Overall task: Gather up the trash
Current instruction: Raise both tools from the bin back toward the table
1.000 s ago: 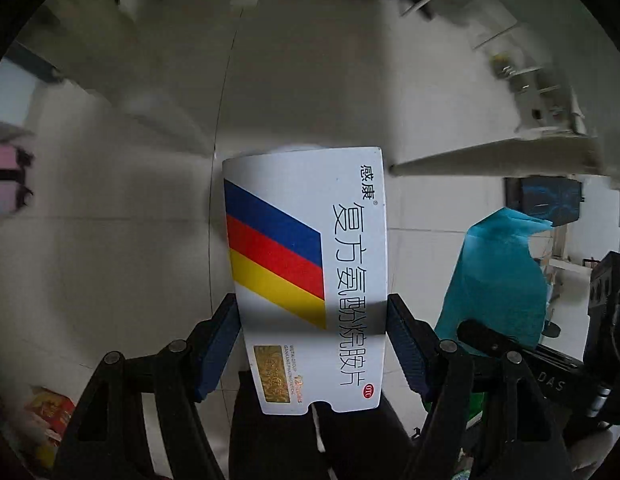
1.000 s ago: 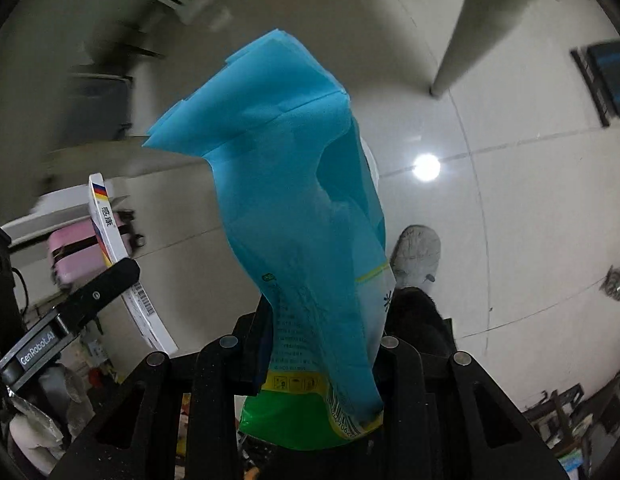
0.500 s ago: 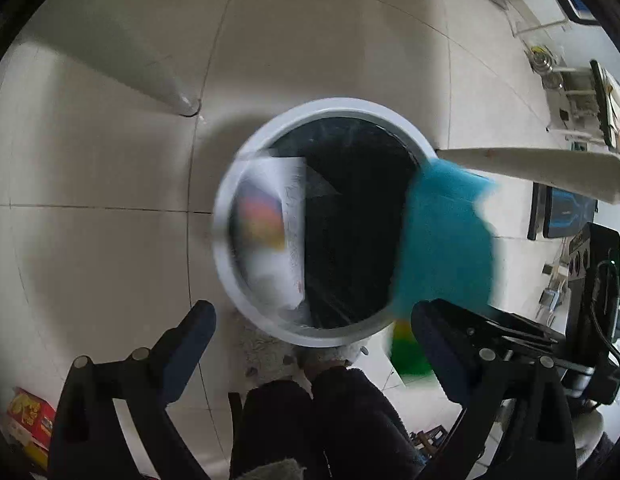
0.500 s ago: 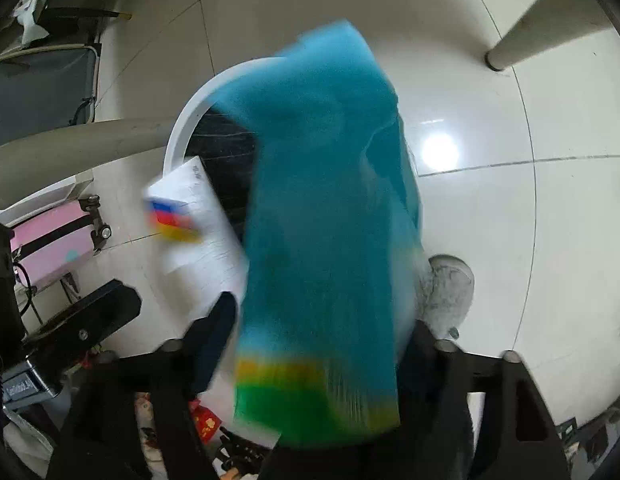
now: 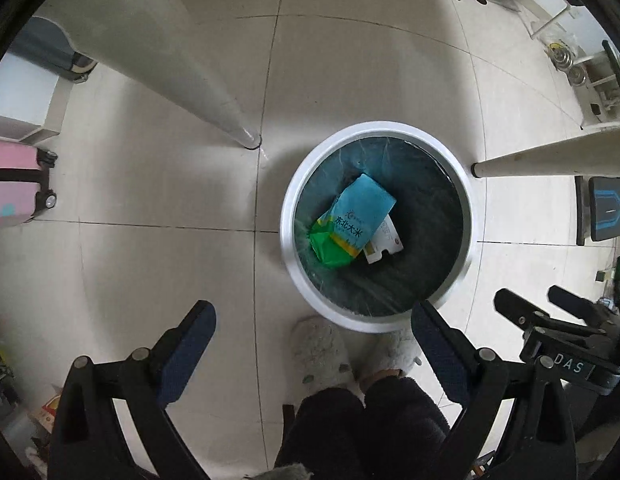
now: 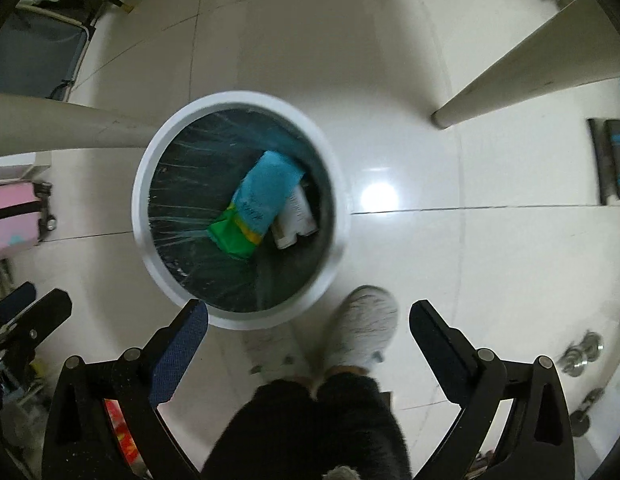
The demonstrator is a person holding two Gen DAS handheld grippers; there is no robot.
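Note:
A round white trash bin (image 5: 290, 248) with a dark liner stands on the tiled floor below both grippers; it also shows in the right wrist view (image 6: 341, 200). Inside lie a blue and green bag (image 5: 355, 220) and a white medicine box (image 5: 385, 240), partly under the bag. The right wrist view shows the same bag (image 6: 258, 204) and box (image 6: 296, 216). My left gripper (image 5: 313, 322) is open and empty above the bin's near rim. My right gripper (image 6: 308, 318) is open and empty, to the right of the bin.
The person's slippered feet (image 5: 319, 350) and dark trousers stand just in front of the bin. White table legs (image 5: 214, 108) (image 5: 549, 158) flank the bin. A pink suitcase (image 5: 14, 188) stands at the left. Shelves and clutter line the far wall and the right side.
Both grippers opened and let go. The medicine box and the blue bag fell from them into the bin and now lie at its bottom.

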